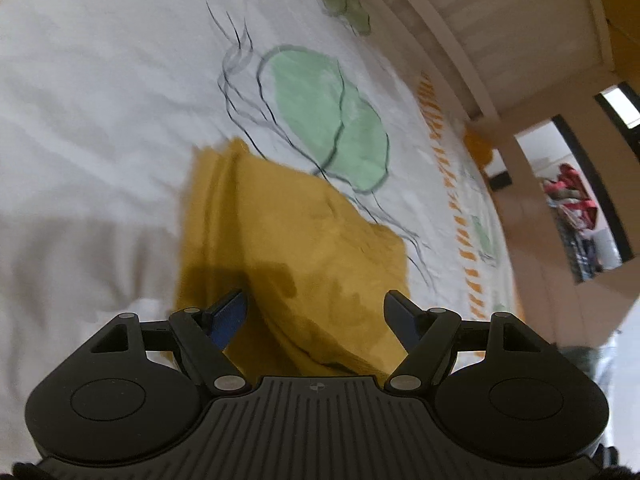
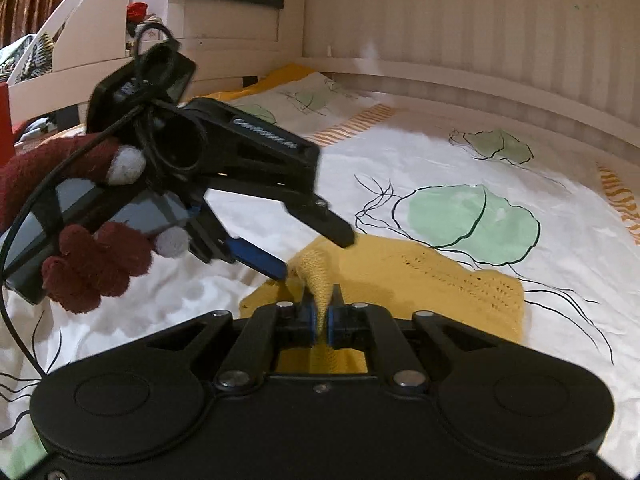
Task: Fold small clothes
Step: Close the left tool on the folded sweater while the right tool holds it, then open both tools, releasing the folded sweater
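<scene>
A white bed cover (image 2: 400, 160) with green prints is carrying the yellow knitted garment (image 2: 432, 276), lying flat near both tools. The right gripper (image 2: 320, 320) is pinching a raised fold of it, probably for folding over. The left gripper (image 2: 316, 256) is hovering spread, holding nothing.

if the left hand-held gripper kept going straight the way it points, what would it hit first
Most likely the mustard-yellow knitted garment lying on the white printed bedsheet: the open left hand-held gripper points down at it, though depth is hard to judge.
</scene>
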{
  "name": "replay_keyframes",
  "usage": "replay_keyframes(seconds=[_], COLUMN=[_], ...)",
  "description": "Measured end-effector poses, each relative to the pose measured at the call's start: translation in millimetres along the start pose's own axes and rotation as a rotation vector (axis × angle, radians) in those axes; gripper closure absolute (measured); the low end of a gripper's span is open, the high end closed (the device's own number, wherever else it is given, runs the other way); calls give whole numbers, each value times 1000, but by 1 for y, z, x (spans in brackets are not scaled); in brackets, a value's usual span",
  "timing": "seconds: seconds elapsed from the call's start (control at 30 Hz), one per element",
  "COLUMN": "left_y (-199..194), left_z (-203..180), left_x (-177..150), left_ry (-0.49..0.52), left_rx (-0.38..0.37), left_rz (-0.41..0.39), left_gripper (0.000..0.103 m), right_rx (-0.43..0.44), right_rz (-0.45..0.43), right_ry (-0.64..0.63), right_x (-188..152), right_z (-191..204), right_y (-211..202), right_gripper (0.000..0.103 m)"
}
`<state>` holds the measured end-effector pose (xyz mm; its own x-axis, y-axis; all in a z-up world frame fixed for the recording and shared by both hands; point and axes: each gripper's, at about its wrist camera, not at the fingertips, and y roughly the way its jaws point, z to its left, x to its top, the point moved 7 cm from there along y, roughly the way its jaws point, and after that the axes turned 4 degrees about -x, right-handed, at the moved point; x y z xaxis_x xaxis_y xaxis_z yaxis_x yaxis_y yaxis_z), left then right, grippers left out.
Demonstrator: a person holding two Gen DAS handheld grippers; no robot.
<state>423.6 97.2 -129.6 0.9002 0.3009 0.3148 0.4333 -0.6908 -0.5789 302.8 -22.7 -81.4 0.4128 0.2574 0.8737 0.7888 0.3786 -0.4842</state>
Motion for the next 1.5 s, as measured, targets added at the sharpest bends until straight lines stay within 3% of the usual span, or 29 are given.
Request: replay_keyframes(seconds=[0.17,0.33,0.37,0.4,0.43,0.47,0.5,0.73,0.83,0.9,1.0,1.03,1.17,1.37,1.47,1.5], left_y=[19,32,33,33,33,35,35,8,4,11,11,10,3,-15,-32,-37], left_z=[6,18,19,19,19,18,15,-18,-8,10,24,24,32,33,31,29], left_x=[-2,2,2,2,2,2,2,4,3,1,4,6,10,8,1,-2], left_ry=[-41,-141,-152,-149,-132,-92,-50,197,216,197,159,152,176,228,206,188], left_rx=[13,-33,-44,-39,-18,15,39,84,147,203,227,216,252,327,309,290], left_rz=[26,-35,-63,-86,-100,-102,-106,-185,-172,-118,-110,-110,-151,-213,-259,-272], left_gripper=[29,30,39,58,67,84,91,91,91,89,82,81,80,59,57,52], right_rx=[11,26,28,30,34,36,36,49,69,90,128,141,241,247,222,212], right_rz=[-4,8,10,11,13,15,16,-10,2,43,135,142,122,111,115,117], right_ry=[-40,-61,-68,-73,-78,-85,-94,-89,-97,-104,-124,-117,-36,84,200,234], right_x=[-3,-9,-10,-11,-12,-14,-15,-14,-16,-23,-38,-41,-40,-39,-38,-36], right_z=[8,11,12,13,15,18,20,32,42,46,54,54,51,25,-5,-13], right_y=[0,3,3,3,4,3,4,-5,3,16,35,36,19,-13,-22,-22], right_gripper=[93,93,93,93,93,93,93,93,93,91,78,75,46,43,36,35])
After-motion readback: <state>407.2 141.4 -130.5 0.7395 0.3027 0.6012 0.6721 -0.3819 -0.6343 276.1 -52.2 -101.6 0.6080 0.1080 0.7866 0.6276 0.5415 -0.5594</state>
